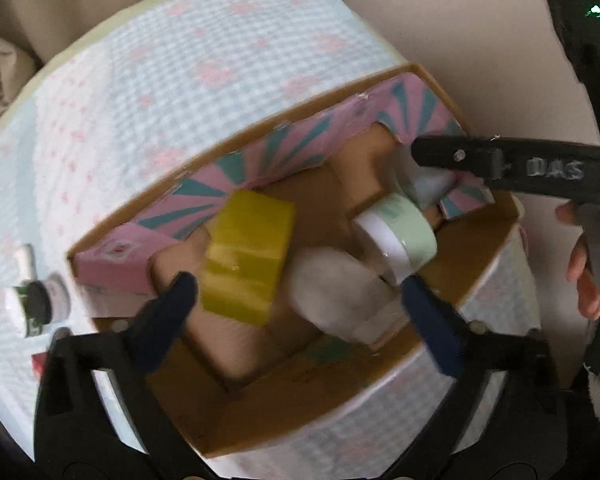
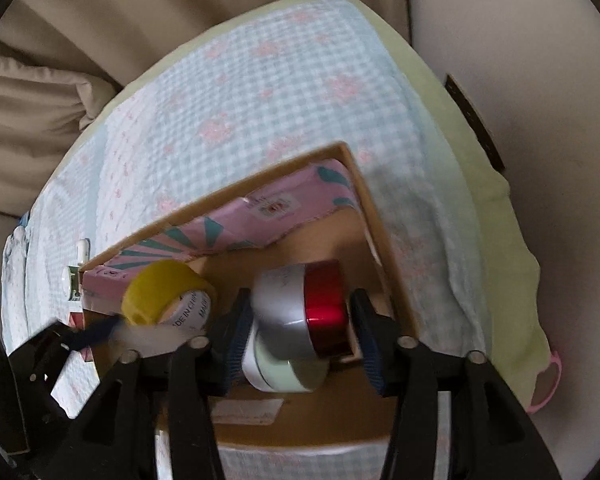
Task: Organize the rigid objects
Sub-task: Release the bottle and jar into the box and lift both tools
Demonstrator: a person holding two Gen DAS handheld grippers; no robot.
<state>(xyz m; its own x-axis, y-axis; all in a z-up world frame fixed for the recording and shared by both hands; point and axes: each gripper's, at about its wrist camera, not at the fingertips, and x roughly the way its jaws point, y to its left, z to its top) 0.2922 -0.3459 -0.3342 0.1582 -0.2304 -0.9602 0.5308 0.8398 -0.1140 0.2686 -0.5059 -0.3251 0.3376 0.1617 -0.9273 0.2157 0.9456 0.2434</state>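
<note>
An open cardboard box [image 1: 260,396] with a pink and teal lining sits on a checked cloth. Inside lie a yellow tape roll [image 1: 246,258], a white blurred object [image 1: 340,296] and a pale green jar with a white lid [image 1: 400,236]. My left gripper [image 1: 296,312] is open over the box, its fingers either side of the roll and the white object. My right gripper [image 2: 300,332] hangs over the box's right end with a silver jar with a red lid [image 2: 300,312] between its fingers; the green jar [image 2: 288,372] lies below it. The right gripper's finger [image 1: 500,160] also shows in the left wrist view.
Two small bottles [image 1: 36,300] lie on the cloth [image 1: 180,80] left of the box. Beige cushions [image 2: 40,100] lie behind the table. A pink object [image 2: 548,384] hangs at the table's right edge.
</note>
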